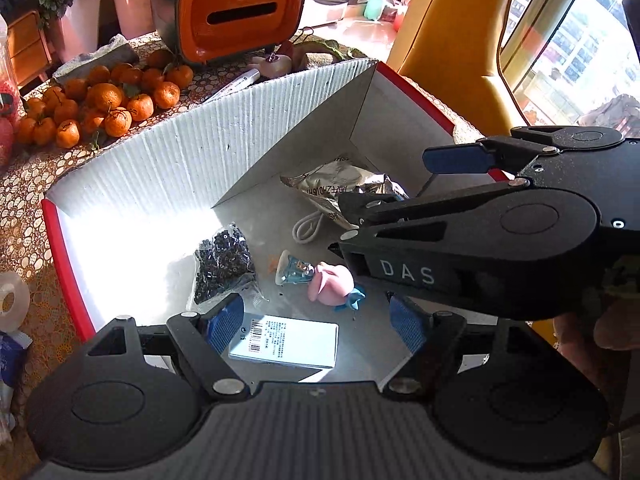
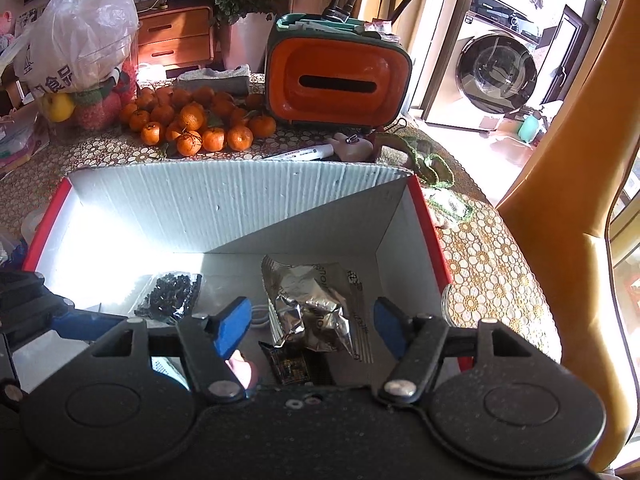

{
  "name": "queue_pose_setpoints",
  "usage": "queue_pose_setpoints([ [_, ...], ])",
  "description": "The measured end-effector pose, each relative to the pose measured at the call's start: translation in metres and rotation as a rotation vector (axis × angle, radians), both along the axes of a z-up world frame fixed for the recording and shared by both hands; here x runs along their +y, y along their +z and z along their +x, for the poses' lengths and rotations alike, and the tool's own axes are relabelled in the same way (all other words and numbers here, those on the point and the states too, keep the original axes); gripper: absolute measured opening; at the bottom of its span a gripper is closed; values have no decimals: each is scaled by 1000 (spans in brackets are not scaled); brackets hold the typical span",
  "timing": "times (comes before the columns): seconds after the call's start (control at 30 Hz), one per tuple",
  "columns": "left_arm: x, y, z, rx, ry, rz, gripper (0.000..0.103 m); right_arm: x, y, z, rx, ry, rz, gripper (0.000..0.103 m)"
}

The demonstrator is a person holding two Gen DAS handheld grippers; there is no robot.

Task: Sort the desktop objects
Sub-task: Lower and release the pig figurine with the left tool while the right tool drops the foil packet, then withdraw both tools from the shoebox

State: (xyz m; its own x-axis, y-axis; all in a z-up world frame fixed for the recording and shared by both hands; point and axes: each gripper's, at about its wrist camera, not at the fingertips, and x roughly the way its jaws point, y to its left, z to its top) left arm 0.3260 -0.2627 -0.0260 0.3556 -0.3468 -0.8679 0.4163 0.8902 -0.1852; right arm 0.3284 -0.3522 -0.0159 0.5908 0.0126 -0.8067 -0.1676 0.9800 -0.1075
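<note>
Patterned tablecloth (image 2: 492, 264); both grippers' fingers gape above the box (image 2: 224, 204)

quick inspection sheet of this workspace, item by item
surface: patterned tablecloth, sunlit
job's things: white box holds foil packet, bag of black beads, pink toy, labelled card; marker pen behind it on the cloth
clutter: tangerines, orange tissue holder, plastic bag, tape roll
grippers: left gripper and right gripper over the box, jaws open, empty
cables: white cord loop in box
surroundings: washing machine, wooden drawers
</note>
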Motion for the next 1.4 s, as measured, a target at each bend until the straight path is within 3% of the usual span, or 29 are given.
queue_pose_setpoints([
  [0.47, 23, 46, -55, -90, 6, -58, 80, 13, 32, -47, -45, 35, 23, 71],
  [0.77, 58, 54, -99, -138, 56, -102, 80, 23, 40, -80, -66, 68, 43, 73],
  [1.07, 88, 70, -135, -197, 77, -106, 80, 38, 48, -107, -114, 87, 34, 74],
  [1.4, 124, 83, -171, -283, 127, -102, 80, 52, 56, -134, -159, 107, 100, 77],
])
